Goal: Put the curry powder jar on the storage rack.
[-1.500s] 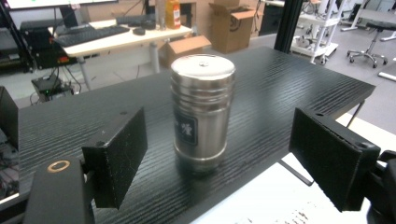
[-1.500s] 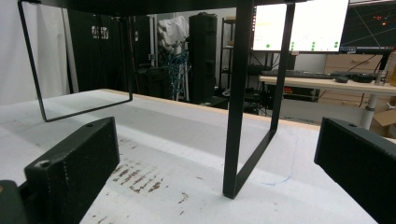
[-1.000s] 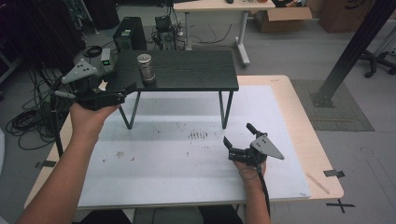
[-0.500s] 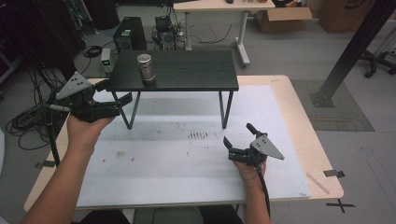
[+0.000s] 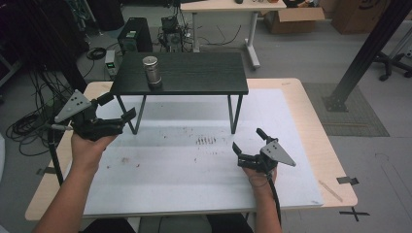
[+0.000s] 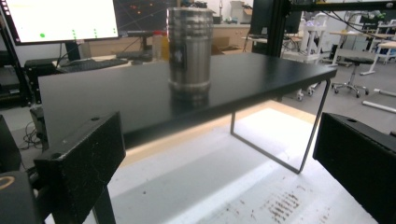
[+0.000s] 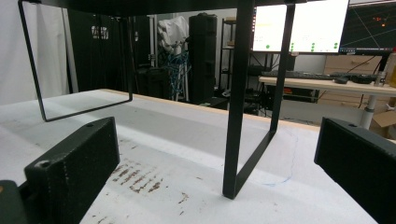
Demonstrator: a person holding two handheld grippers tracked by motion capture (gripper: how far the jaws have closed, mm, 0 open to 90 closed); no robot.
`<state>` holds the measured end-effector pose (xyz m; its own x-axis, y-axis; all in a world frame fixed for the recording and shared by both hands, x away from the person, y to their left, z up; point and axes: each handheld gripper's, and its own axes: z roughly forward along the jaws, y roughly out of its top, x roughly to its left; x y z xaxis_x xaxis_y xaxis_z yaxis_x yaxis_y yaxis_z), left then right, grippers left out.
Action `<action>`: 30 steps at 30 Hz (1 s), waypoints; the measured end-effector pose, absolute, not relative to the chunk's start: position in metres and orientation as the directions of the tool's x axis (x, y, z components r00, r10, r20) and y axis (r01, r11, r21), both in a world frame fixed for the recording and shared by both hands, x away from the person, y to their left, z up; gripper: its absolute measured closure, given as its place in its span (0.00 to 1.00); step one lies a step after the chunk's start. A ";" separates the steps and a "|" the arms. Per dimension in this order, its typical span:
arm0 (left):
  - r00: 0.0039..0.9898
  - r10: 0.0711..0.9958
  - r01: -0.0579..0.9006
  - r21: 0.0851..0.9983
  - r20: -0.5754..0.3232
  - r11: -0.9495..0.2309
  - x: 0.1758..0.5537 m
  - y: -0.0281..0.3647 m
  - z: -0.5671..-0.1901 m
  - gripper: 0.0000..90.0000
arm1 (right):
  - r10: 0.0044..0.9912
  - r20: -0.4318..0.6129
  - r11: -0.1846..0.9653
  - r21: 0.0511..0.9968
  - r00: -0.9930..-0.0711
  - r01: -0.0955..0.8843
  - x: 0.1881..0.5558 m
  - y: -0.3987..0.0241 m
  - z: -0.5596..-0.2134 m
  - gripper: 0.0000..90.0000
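A metal cylinder (image 5: 151,70) stands upright on the left part of a low black shelf (image 5: 204,73) with thin black legs. My left gripper (image 5: 118,108) hovers off the shelf's front left corner, apart from the cylinder. Its jaws have just been opening and nothing is between them. In the left gripper view the left gripper (image 6: 219,140) looks level across the shelf top (image 6: 261,74) at the cylinder (image 6: 189,51). My right gripper (image 5: 248,140) stands open on the white mat, in front of the shelf's right legs (image 7: 238,93), and holds nothing.
The shelf stands at the back of a white mat (image 5: 194,170) on a wooden table (image 5: 311,126). Dark smudges (image 5: 206,141) mark the mat's middle. Cables and equipment (image 5: 131,34) lie on the floor behind the table, and monitors (image 7: 299,25) glow further back.
My left gripper has drawn back from the shelf's left edge, sinking toward the mat, and its jaws stand wider. The cylinder stays on the shelf. The right gripper has not moved.
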<state>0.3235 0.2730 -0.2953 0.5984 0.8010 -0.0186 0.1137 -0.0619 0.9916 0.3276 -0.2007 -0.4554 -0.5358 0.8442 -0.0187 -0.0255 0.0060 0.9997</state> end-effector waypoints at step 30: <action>0.542 0.838 0.192 0.980 -0.066 -0.046 0.317 0.290 -0.393 0.00 | 0.844 -0.017 0.006 1.000 -0.536 -0.023 0.328 -0.200 -0.455 0.00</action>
